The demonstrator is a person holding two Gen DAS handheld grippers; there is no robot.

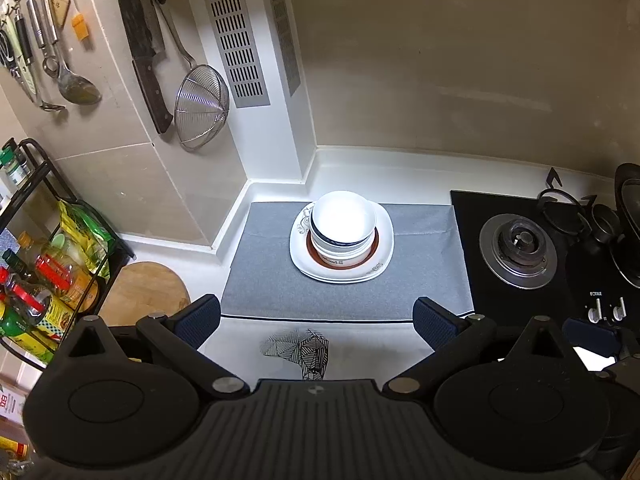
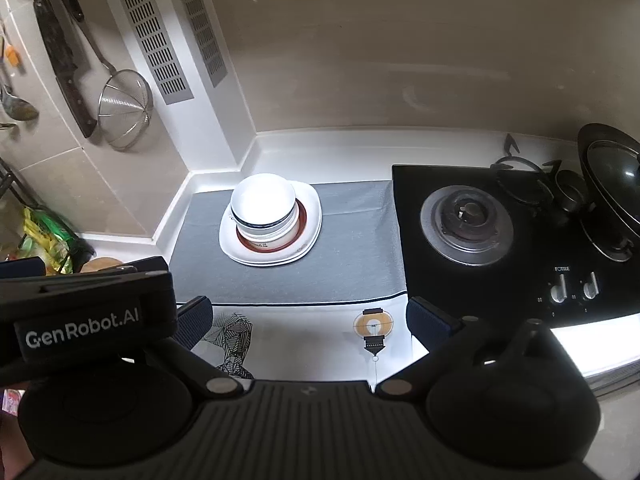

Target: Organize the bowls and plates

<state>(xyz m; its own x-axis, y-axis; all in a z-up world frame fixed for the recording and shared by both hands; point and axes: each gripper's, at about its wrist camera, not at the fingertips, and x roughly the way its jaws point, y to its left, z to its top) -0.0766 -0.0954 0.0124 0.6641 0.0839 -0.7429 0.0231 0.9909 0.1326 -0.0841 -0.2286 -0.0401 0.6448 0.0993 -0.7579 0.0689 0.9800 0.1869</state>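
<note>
Bowls (image 1: 343, 222) nested on stacked plates (image 1: 380, 256), centre frame, on grey mat (image 1: 280, 280). Left gripper (image 1: 316, 320) and right gripper (image 2: 310, 320): jaws apart, empty. Stacking appears complete.

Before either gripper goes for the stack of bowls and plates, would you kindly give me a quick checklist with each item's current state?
1. Left gripper open and empty: ok.
2. Right gripper open and empty: ok.
3. Bowls nested upright on the plates: ok.
4. Stack sits fully on the grey mat: ok.
5. Mat between grippers and stack is free of objects: ok.
6. Number of bowls in the stack: cannot tell.
</note>
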